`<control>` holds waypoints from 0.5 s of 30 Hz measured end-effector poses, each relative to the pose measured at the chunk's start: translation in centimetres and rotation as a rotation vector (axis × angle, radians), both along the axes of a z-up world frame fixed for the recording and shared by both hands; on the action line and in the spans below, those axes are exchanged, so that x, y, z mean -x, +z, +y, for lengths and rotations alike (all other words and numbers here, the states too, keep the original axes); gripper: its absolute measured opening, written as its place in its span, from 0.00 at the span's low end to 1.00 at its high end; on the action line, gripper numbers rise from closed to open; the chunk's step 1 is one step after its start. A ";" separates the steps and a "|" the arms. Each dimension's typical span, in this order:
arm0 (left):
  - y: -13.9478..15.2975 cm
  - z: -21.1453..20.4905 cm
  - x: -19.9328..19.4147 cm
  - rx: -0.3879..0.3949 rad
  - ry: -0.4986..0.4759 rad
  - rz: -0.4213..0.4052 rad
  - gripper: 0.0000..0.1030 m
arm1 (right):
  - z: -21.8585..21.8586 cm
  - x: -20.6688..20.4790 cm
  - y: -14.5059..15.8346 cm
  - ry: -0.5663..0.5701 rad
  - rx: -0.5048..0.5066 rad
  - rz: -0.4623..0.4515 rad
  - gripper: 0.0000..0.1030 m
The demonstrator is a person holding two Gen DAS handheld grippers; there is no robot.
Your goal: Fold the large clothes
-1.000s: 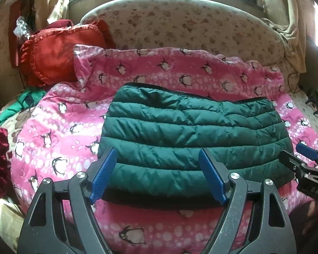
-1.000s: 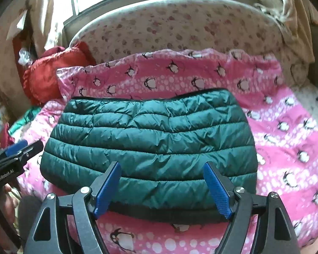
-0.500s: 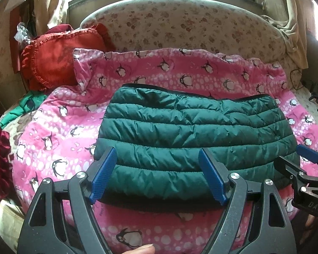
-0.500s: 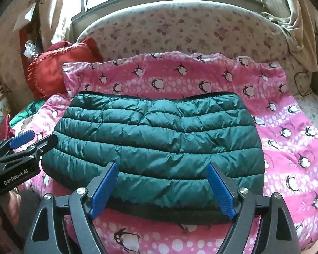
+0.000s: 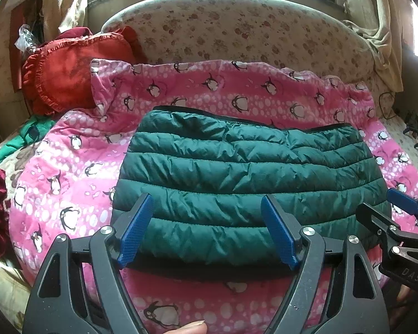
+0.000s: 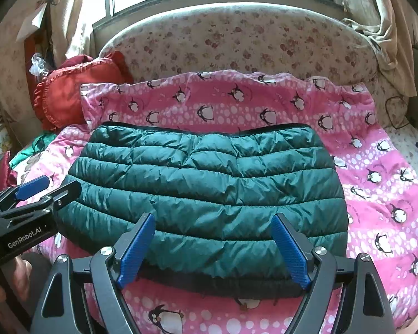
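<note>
The puffy green jacket [image 5: 245,183] lies folded on the pink penguin blanket [image 5: 69,167], and both the left gripper [image 5: 206,233] and right gripper [image 6: 213,249], wide apart and empty, have backed away a little, so folding looks done.

A dark green quilted puffer jacket [image 5: 245,183] lies folded into a broad, flat bundle, wider than it is deep, its padded channels running side to side in puffy horizontal bands with a slight sheen. A thin black trim edges its far side toward 12 o'clock, and a dark band shows under its near edge at 6 o'clock. In the right wrist view the jacket [image 6: 206,192] fills the middle of the frame, its near edge bowed outward and its surface lightly creased.
</note>
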State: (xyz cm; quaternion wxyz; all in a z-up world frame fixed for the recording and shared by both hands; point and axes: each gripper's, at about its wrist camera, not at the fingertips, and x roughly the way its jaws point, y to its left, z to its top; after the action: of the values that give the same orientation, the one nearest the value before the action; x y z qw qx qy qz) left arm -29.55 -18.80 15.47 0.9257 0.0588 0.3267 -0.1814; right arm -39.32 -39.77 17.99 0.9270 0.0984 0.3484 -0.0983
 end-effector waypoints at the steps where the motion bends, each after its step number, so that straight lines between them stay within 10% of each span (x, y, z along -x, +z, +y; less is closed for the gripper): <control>1: 0.0 0.0 0.0 -0.001 0.000 0.001 0.78 | 0.0 -0.1 -0.1 -0.001 -0.002 0.002 0.81; 15: -0.5 -0.4 -0.8 0.008 -0.015 0.027 0.78 | -0.7 -0.7 -0.2 -0.015 -0.024 -0.001 0.81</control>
State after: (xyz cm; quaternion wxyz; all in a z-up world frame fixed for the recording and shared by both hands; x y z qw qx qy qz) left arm -28.75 -19.22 14.94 0.9201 0.0551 0.3378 -0.1906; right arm -38.60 -40.43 17.80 0.9252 0.1124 0.3482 -0.1010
